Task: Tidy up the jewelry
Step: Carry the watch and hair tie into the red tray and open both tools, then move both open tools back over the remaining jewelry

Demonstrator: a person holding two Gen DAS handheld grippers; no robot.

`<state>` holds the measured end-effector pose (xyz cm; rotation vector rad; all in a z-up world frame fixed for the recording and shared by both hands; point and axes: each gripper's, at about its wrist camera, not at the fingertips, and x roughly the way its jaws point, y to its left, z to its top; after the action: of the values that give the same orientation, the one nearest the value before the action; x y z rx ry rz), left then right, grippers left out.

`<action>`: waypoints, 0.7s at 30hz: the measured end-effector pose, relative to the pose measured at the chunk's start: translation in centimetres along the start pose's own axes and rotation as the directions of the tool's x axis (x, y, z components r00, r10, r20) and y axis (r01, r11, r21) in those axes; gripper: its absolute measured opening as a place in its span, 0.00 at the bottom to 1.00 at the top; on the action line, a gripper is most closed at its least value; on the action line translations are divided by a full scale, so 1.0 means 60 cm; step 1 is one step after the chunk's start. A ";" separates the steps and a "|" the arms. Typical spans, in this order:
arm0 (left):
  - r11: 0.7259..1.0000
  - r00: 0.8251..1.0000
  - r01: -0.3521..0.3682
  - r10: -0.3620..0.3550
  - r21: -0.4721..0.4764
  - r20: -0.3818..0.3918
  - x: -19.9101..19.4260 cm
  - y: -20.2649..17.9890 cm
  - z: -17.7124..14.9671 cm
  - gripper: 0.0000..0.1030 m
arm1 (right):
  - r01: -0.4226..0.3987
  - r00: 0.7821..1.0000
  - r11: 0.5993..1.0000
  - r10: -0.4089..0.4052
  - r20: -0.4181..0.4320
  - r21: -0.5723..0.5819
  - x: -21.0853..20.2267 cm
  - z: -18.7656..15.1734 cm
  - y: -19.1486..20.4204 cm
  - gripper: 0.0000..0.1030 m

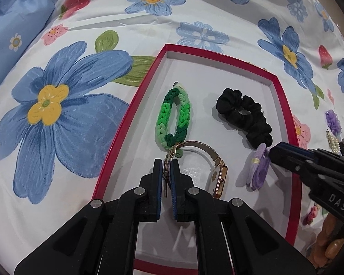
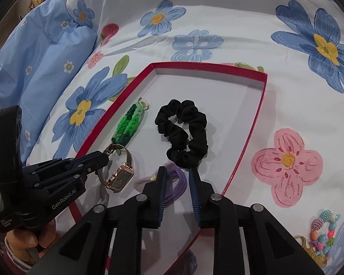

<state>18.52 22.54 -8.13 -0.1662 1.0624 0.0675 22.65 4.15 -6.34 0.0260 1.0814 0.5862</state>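
You're looking at one red tray (image 1: 117,137) holding four pieces: one green braided band (image 1: 173,116), one black scrunchie (image 1: 243,116), one gold watch (image 1: 217,176) and one purple hair tie (image 1: 256,171).

The left wrist camera sat close above the near left part of the red tray (image 1: 135,105), looking forward along its fingers toward the tray's far edge. The right wrist camera looked from the near right, angled slightly leftward, equally close. Both views shared the tray's white floor, its far corners, and the flowered bedsheet (image 2: 240,34) beyond.
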 end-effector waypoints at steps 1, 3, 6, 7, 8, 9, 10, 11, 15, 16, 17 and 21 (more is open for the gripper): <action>1.000 1.000 -0.001 0.001 -0.001 0.002 -0.002 0.000 0.000 0.13 | -0.001 1.000 1.000 0.000 0.003 0.001 -0.003 0.000 0.000 0.22; 1.000 1.000 0.000 0.000 -0.006 0.012 -0.011 0.002 -0.001 0.22 | -0.006 1.000 1.000 0.006 0.016 0.005 -0.013 0.001 0.000 0.22; 1.000 0.999 -0.001 0.002 -0.024 0.037 -0.031 0.004 -0.003 0.38 | -0.028 0.999 1.000 0.027 0.047 0.013 -0.038 -0.002 0.001 0.22; 0.999 0.999 0.007 -0.005 -0.032 0.050 -0.041 0.004 -0.004 0.42 | -0.030 0.998 0.999 0.029 0.058 0.014 -0.046 -0.004 0.001 0.23; 0.999 0.998 0.012 -0.010 -0.037 0.061 -0.050 0.003 -0.006 0.44 | -0.030 0.997 0.999 0.028 0.070 0.019 -0.057 -0.007 0.000 0.26; 0.999 0.997 0.018 -0.016 -0.038 0.069 -0.058 0.000 -0.006 0.44 | -0.033 0.996 0.999 0.031 0.083 0.027 -0.069 -0.012 -0.002 0.32; 0.999 0.997 0.024 -0.021 -0.036 0.073 -0.064 -0.004 -0.007 0.44 | -0.039 0.995 0.999 0.036 0.096 0.035 -0.081 -0.018 -0.006 0.35; 0.999 0.996 0.034 -0.031 -0.030 0.082 -0.074 -0.010 -0.009 0.44 | -0.043 0.994 0.998 0.038 0.104 0.041 -0.088 -0.022 -0.009 0.38; 0.998 0.992 0.069 -0.067 -0.011 0.103 -0.101 -0.037 -0.020 0.44 | -0.027 0.991 0.997 0.018 0.131 0.067 -0.127 -0.049 -0.028 0.38; 0.997 0.991 0.077 -0.076 -0.007 0.107 -0.108 -0.045 -0.023 0.46 | -0.024 0.991 0.997 0.014 0.136 0.074 -0.135 -0.055 -0.033 0.38; 0.996 0.990 0.088 -0.088 0.000 0.111 -0.114 -0.054 -0.026 0.47 | -0.018 0.990 0.996 0.005 0.144 0.086 -0.148 -0.064 -0.042 0.38; 0.992 0.985 0.121 -0.126 0.046 0.122 -0.140 -0.096 -0.039 0.48 | 0.009 0.984 0.992 -0.031 0.175 0.125 -0.194 -0.099 -0.073 0.38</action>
<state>13.19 16.68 -1.31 -0.1908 0.9262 -0.0539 15.72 -6.48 -0.94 0.1725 0.9428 0.4887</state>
